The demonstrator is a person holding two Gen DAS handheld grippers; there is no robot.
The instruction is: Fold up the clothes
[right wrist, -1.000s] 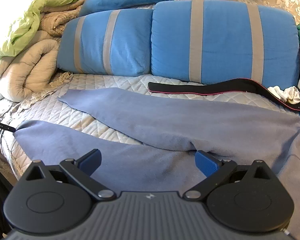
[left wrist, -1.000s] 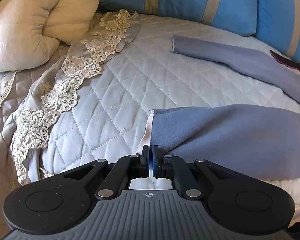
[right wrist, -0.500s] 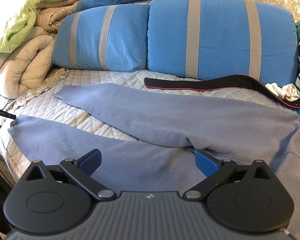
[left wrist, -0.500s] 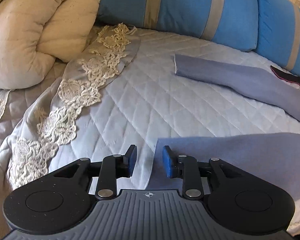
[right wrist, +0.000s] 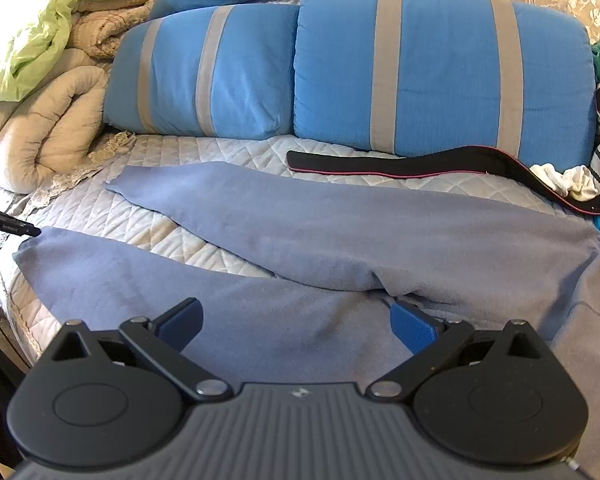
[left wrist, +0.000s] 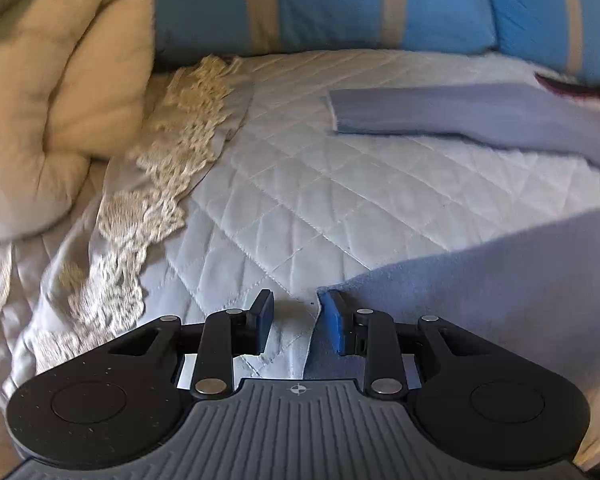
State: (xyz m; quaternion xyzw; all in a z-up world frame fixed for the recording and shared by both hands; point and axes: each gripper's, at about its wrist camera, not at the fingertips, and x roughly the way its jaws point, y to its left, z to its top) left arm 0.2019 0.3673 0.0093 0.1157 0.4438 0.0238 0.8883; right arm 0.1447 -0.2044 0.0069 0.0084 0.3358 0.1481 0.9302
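Observation:
Grey-blue trousers (right wrist: pixel 340 232) lie spread flat on the quilted bed, both legs running left. In the left wrist view the near leg's hem (left wrist: pixel 480 280) lies by my right fingertip and the far leg (left wrist: pixel 440 114) lies further back. My left gripper (left wrist: pixel 296 320) is open and empty, low over the quilt at the near hem's corner. My right gripper (right wrist: pixel 296 322) is wide open and empty, hovering over the near leg close to the crotch.
Blue pillows with grey stripes (right wrist: pixel 420 72) line the back of the bed. A black band with pink trim (right wrist: pixel 400 164) lies behind the trousers. A rolled beige duvet (left wrist: pixel 60 100) and a lace-edged cover (left wrist: pixel 172 152) lie at left. The bed edge (right wrist: pixel 4 292) drops off at left.
My left gripper was shut on the near hem, then let go and opened. The hem now lies flat on the quilt. The right gripper stayed open, nearly still.

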